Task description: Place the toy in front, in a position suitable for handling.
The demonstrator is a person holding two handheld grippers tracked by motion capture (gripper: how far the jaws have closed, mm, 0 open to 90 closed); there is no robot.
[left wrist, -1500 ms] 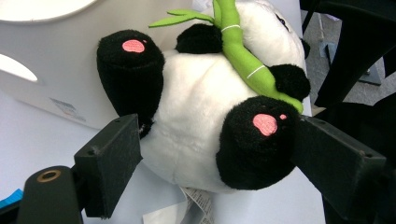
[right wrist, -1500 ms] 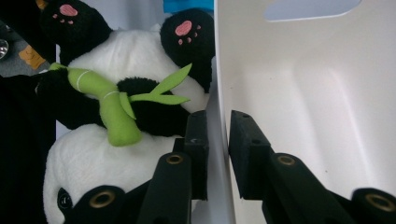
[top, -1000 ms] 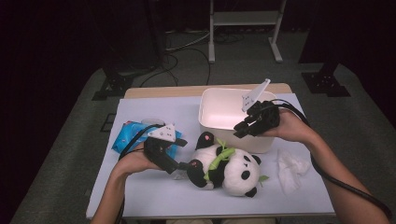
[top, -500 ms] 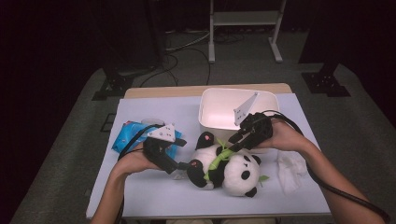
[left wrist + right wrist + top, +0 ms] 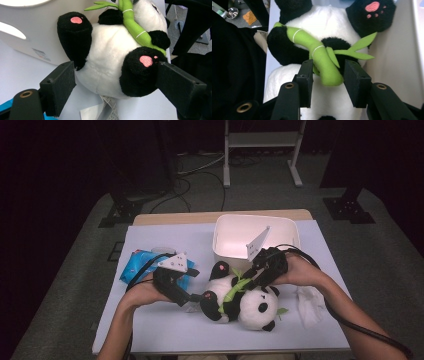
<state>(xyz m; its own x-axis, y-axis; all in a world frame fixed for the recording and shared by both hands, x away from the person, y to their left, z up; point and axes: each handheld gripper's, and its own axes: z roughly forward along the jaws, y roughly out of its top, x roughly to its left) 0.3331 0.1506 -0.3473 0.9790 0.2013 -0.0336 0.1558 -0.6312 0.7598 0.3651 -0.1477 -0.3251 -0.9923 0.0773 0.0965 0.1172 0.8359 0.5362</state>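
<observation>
Panda (image 5: 242, 297) on worktop (image 5: 165, 330) just before tub (image 5: 235, 237), left gripper (image 5: 115, 82) clamped on its lower body and foot, right gripper (image 5: 328, 77) just opening, spread astride its bamboo (image 5: 317, 53)

Panda (image 5: 245, 300) lies on bench (image 5: 165, 335) before tub (image 5: 235, 237); packet (image 5: 142, 265) at left, cloth (image 5: 310, 302) at right.
</observation>
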